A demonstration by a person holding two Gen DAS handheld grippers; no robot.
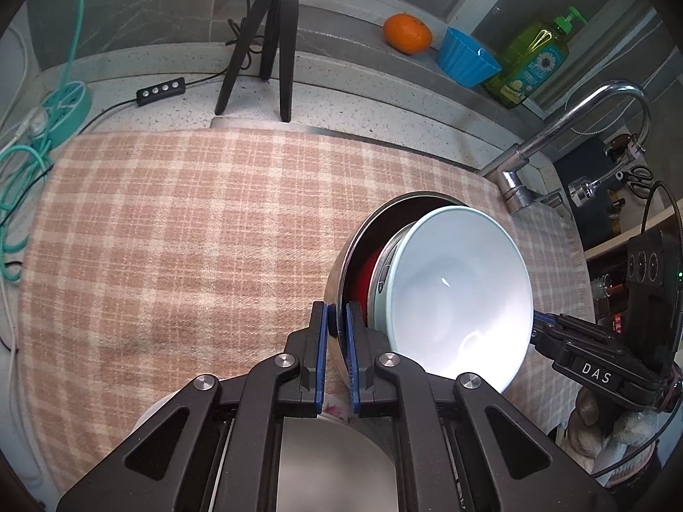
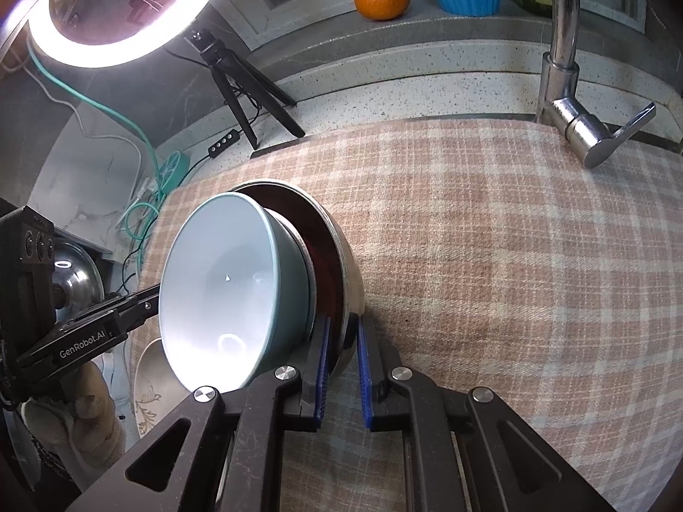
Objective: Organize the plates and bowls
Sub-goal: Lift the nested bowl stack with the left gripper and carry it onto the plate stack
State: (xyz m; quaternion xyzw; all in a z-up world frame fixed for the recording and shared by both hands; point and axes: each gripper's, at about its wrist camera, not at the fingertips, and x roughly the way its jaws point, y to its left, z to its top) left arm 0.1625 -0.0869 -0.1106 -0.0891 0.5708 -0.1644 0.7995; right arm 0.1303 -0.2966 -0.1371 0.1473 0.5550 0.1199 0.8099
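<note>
At the far left of the left wrist view a teal power strip and its cables lie on the desk, with a black tripod standing behind the checked cloth that covers most of the surface. Further right, the left gripper is clamped narrowly on the rim of a steel bowl, one blue pad inside the wall and one outside. The steel bowl is tipped on its side, and nested in it are a red bowl, seen only as a sliver, and a pale blue bowl whose mouth faces the cameras. On the right of the stack the right gripper pinches the same steel rim from the opposite side, its jaws likewise drawn close on the metal. Beyond it stand the faucet, and on the ledge an orange, a blue cup and a soap bottle.

As I judge it, the bowls are already gathered into one nest, held by both grippers over the cloth. A floral plate lies low beside the left gripper, and a steel dish sits under it; these seem still to be sorted. The nest probably still needs setting down upright.
</note>
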